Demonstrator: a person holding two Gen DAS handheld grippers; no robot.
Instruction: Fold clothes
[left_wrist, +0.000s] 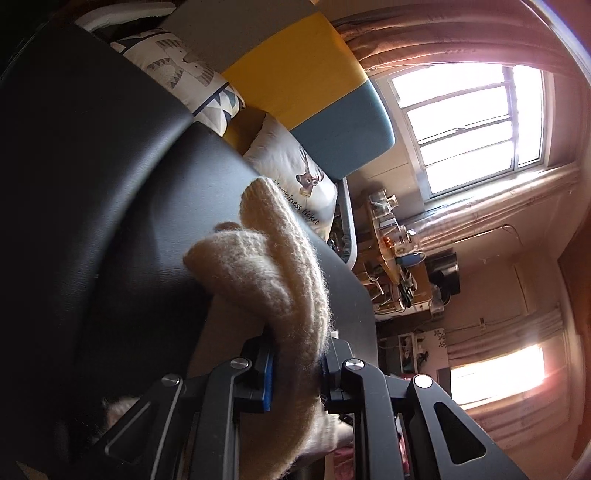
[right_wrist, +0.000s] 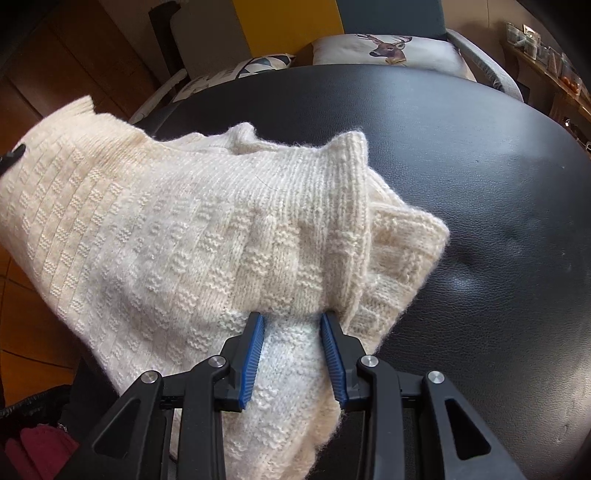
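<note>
Left tool (left_wrist: 295, 373): fingers clamped on a bunched fold of the cream knit sweater (left_wrist: 273, 273), which rises in a thick roll above the black padded surface (left_wrist: 110, 184). The left wrist view is rotated sideways.

Right tool (right_wrist: 291, 362): blue pads (right_wrist: 253, 360) pressed against a gathered section of the sweater (right_wrist: 166, 229) from both sides, holding it. The sweater lies partly on the surface (right_wrist: 480, 184), draped toward the left past its edge. A deer-print cushion (right_wrist: 384, 50) sits beyond the surface.
</note>
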